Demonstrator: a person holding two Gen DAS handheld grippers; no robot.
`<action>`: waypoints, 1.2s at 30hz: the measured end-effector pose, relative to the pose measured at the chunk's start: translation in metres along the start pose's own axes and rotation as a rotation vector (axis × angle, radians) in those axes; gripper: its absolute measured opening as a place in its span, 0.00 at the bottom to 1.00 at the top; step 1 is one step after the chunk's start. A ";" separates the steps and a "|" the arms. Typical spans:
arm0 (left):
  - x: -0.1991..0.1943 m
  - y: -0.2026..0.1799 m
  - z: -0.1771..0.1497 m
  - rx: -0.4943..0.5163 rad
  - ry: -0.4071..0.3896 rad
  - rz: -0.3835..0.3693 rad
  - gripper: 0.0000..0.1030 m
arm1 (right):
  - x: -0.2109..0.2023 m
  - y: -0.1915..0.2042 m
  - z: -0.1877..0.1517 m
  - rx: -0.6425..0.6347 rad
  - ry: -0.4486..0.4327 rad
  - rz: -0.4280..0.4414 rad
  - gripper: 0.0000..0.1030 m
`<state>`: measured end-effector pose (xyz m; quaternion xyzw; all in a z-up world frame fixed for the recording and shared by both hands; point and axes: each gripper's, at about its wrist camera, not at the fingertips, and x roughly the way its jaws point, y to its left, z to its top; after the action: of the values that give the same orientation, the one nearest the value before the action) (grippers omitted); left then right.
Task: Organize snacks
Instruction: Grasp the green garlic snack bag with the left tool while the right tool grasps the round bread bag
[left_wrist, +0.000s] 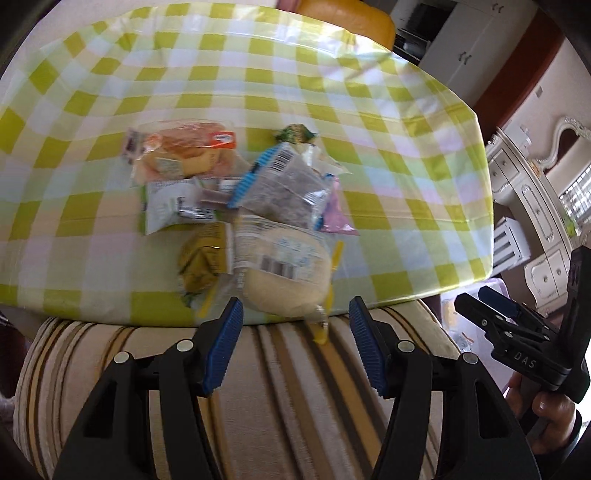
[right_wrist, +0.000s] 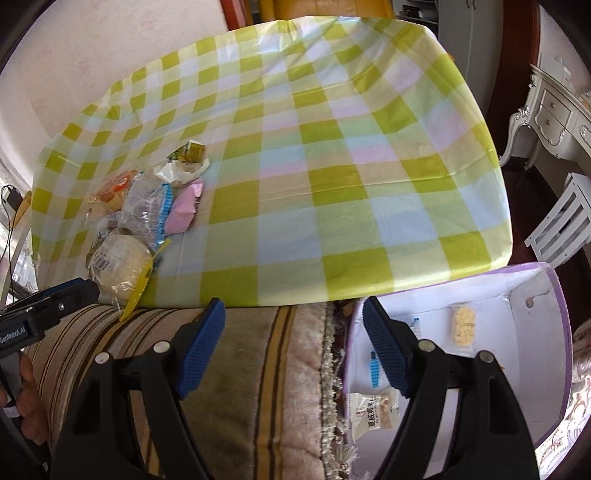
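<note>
A pile of wrapped snacks (left_wrist: 251, 206) lies on the green checked tablecloth (left_wrist: 369, 110). Nearest its front edge is a round pale bun (left_wrist: 284, 277); a blue-edged clear pack (left_wrist: 280, 181) and a pink pack (left_wrist: 334, 214) lie behind it. My left gripper (left_wrist: 295, 332) hovers open and empty just in front of the bun, over a striped cushion (left_wrist: 277, 387). In the right wrist view the pile (right_wrist: 147, 206) sits far left. My right gripper (right_wrist: 293, 314) stands open and empty over the cushion, beside a white box (right_wrist: 535, 295) with a purple rim.
The box holds a yellow cracker pack (right_wrist: 463, 326), a white pack (right_wrist: 373, 410) and a blue-striped one. The cloth (right_wrist: 332, 147) right of the pile is bare. A white cabinet (right_wrist: 554, 110) and a slatted crate (right_wrist: 561, 221) stand right of the table.
</note>
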<state>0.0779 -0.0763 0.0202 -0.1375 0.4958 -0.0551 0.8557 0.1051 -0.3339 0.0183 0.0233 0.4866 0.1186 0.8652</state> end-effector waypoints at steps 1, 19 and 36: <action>-0.003 0.008 0.000 -0.014 -0.008 0.012 0.56 | 0.000 0.008 0.002 -0.022 -0.003 0.017 0.75; 0.023 0.071 0.013 -0.149 0.081 0.012 0.56 | 0.057 0.142 0.019 -0.441 0.118 0.144 0.80; 0.040 0.111 0.040 -0.250 0.067 -0.128 0.56 | 0.088 0.163 0.039 -0.421 0.175 0.192 0.81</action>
<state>0.1280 0.0278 -0.0265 -0.2725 0.5172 -0.0520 0.8097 0.1521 -0.1530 -0.0097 -0.1214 0.5197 0.3006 0.7904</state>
